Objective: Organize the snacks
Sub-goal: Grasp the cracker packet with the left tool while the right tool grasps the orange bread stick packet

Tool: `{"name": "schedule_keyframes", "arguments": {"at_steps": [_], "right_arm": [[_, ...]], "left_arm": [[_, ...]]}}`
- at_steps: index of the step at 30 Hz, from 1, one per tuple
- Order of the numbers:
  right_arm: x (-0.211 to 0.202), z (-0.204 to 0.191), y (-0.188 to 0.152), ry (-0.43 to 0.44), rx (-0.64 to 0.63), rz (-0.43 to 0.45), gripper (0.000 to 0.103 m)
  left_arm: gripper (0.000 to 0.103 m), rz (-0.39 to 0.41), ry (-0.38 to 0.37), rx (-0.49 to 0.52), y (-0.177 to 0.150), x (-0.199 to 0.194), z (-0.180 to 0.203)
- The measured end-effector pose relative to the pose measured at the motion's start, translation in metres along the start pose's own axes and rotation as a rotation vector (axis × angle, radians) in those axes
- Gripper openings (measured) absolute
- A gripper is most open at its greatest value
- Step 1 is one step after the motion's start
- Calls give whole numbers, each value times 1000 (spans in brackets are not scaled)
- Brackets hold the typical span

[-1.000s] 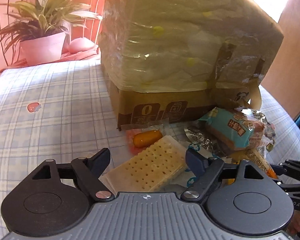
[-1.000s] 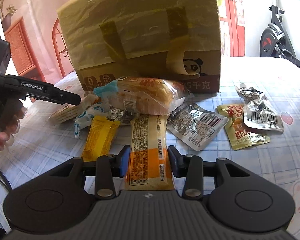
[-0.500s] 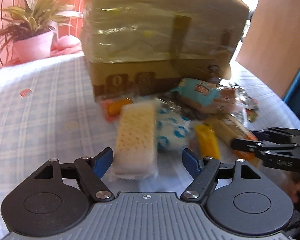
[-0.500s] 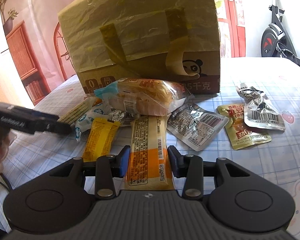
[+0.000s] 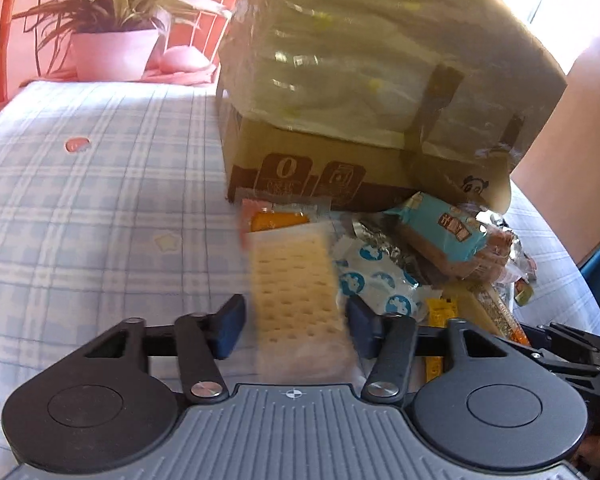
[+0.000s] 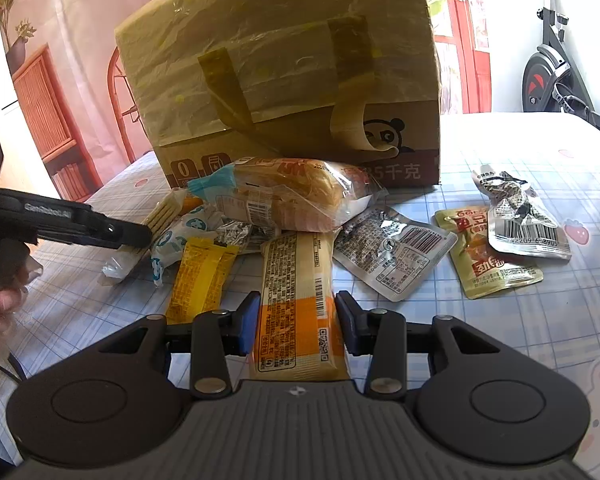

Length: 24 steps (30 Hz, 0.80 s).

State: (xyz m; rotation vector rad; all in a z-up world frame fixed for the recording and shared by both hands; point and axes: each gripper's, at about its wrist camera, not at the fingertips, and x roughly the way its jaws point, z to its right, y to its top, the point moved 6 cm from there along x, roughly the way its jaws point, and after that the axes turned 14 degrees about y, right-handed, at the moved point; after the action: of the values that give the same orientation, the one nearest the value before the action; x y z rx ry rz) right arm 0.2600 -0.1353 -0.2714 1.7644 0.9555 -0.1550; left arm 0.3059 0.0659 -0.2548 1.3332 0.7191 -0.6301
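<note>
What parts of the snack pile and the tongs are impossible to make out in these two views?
- Left wrist view: cracker pack is motion-blurred; whether the left tongs pinch it is unclear.
- Left wrist view: right tongs are cut off by the edge.
- Right wrist view: silver sachet is mostly buried under the bread bag.
- Both views: the cardboard box contents are hidden by taped plastic.

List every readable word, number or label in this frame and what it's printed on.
"0": cardboard box, brown band.
"5千克": same band, beside the panda drawing.
"GenRobot.AI": left gripper, blurred.
"劲": yellow pouch.
Barcode digits on silver pouch: partly legible only.
Remaining wrapper print: too small.
</note>
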Motion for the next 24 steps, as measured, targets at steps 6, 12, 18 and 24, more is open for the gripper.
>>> {"name": "schedule_keyframes", "arguments": {"at_steps": [6, 12, 18, 24], "right_arm": [[-1, 0, 0, 4, 5, 2, 43], [-1, 0, 1, 6, 10, 4, 43], [-2, 1, 1, 15, 21, 9, 43], [-3, 1, 1, 16, 27, 10, 43]], "left_arm": [[54, 32, 59, -77, -9, -7, -2], [53, 39, 100, -104, -23, -20, -7], [53, 46, 123, -75, -28, -23, -4], [53, 56, 138, -54, -31, -26, 0]]}}
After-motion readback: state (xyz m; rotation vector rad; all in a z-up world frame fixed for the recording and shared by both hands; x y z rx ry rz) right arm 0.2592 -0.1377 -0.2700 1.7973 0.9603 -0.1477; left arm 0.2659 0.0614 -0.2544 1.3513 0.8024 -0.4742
